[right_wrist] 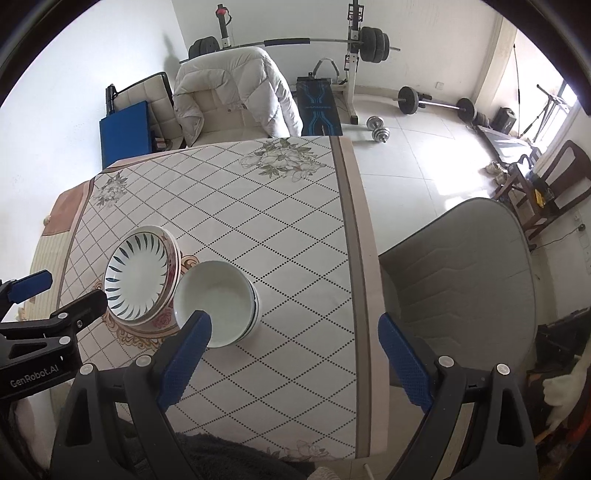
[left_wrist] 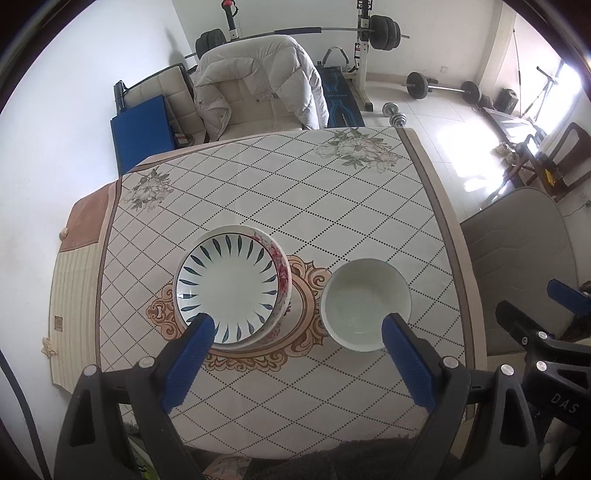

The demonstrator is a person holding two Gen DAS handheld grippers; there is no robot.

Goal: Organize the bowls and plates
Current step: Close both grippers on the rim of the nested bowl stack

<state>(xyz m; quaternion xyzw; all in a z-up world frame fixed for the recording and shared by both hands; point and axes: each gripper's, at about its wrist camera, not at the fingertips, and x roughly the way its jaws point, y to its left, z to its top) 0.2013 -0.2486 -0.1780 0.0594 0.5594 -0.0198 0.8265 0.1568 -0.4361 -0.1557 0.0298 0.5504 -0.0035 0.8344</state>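
A stack of plates (left_wrist: 231,282) sits on the table (left_wrist: 258,184): a white plate with dark blue leaf strokes on top of a pink-flowered one. To its right stands a plain white bowl (left_wrist: 365,308), which in the right wrist view (right_wrist: 216,302) looks nested in another bowl. My left gripper (left_wrist: 297,332) hovers open above the gap between plates and bowl, nothing between its blue pads. My right gripper (right_wrist: 295,328) is open too, above the table to the right of the bowl; its left finger overlaps the bowl's rim in the picture. The plates (right_wrist: 138,275) lie left of it.
A chair with a white padded jacket (left_wrist: 258,85) stands behind the table. A grey padded chair (right_wrist: 461,288) is at the table's right edge. Barbells and a weight rack (left_wrist: 369,33) occupy the floor beyond. Blue pad (left_wrist: 142,129) leans at back left.
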